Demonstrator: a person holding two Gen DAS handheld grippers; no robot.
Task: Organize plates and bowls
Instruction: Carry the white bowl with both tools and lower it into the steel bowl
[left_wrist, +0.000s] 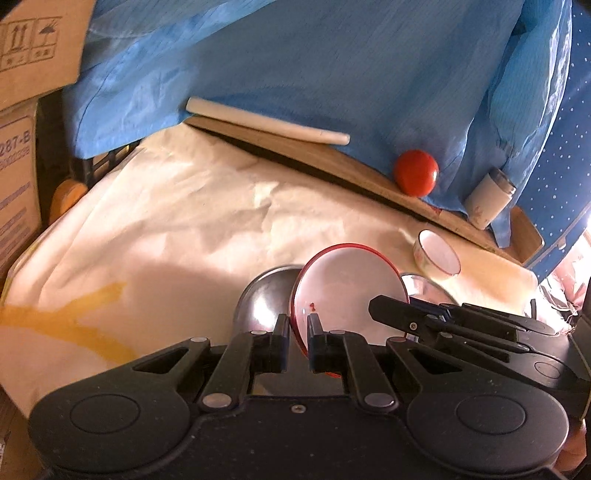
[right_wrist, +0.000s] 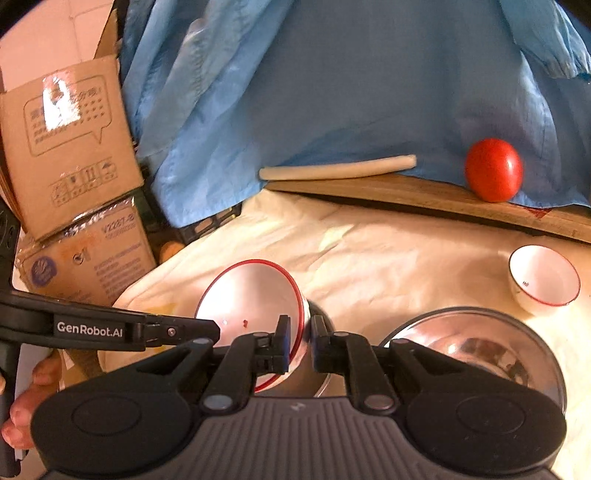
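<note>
Blue thin fabric (left_wrist: 314, 74), crinkled and slightly sheer, drapes across the whole back of the scene. Cream cloth (left_wrist: 177, 221), creased, with a yellow printed streak, covers the tabletop. Brown cardboard boxes (right_wrist: 66, 147) with printed symbols stack at the left edge. Wooden cutting board (left_wrist: 354, 173), flat and long, lies along the far side of the cloth; on it rest a white cylindrical stick (left_wrist: 266, 120), a glossy round red tomato (left_wrist: 416, 172) and a small white tube-shaped container (left_wrist: 487, 201), lying tilted.

Two stainless steel bowls, shiny: one (right_wrist: 480, 347) sits on the cloth at right, the other (left_wrist: 262, 302) shows behind the held bowl. Red-rimmed white bowl (left_wrist: 347, 291), smooth, round, shallow, with a tiny red mark inside, is tilted on edge near the camera, above the cloth. Left claw (left_wrist: 298, 325) is nearly closed, pinching its rim on one side; right claw (right_wrist: 298, 328) is nearly closed on the rim opposite. Smaller white cup-like bowl (right_wrist: 543, 277) with a red rim stands upright on the cloth, just in front of the board, apart from the rest.
</note>
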